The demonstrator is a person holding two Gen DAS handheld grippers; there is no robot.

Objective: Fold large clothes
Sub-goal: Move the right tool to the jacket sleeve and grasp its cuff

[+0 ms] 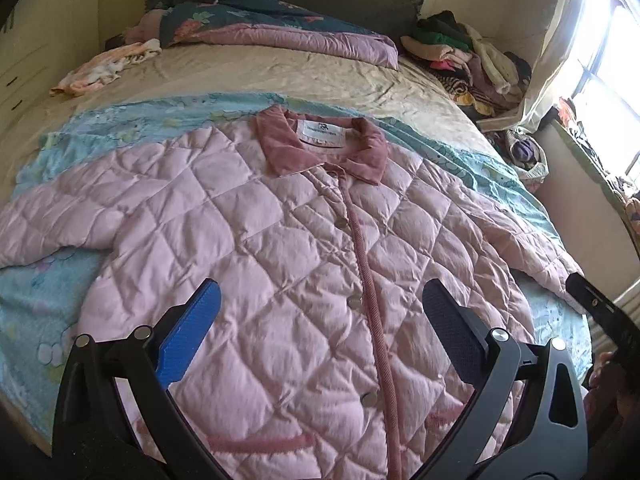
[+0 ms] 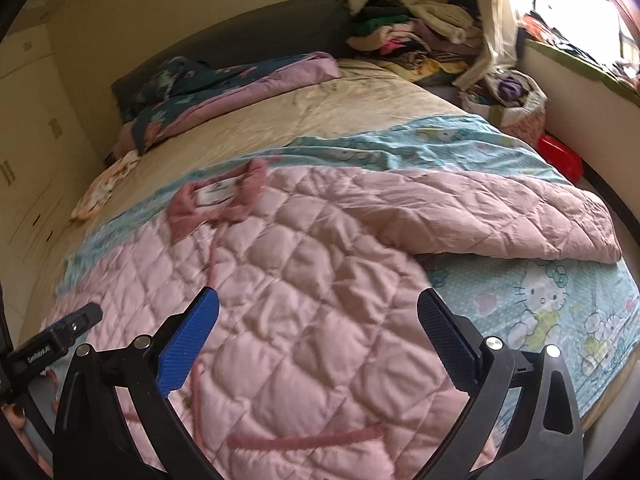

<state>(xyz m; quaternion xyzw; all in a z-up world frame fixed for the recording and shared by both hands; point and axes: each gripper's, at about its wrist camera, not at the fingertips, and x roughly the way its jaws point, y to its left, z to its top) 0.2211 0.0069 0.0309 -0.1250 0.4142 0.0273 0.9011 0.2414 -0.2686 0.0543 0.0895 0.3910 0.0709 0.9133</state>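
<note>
fingers on both the left gripper (image 1: 320,308) and right gripper (image 2: 318,316) spread wide, empty, pink quilted jacket (image 1: 280,248) lying flat right under and ahead of them.

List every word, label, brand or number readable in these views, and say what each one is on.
No text can be read for certain.
Neck label inside the collar of the pink quilted jacket: a logo above one line of print, too small to read.
Black camera mount at the left edge of the right wrist view: white lettering, too blurred to read.
Cartoon cat sheet: pictures only, no words visible.
</note>
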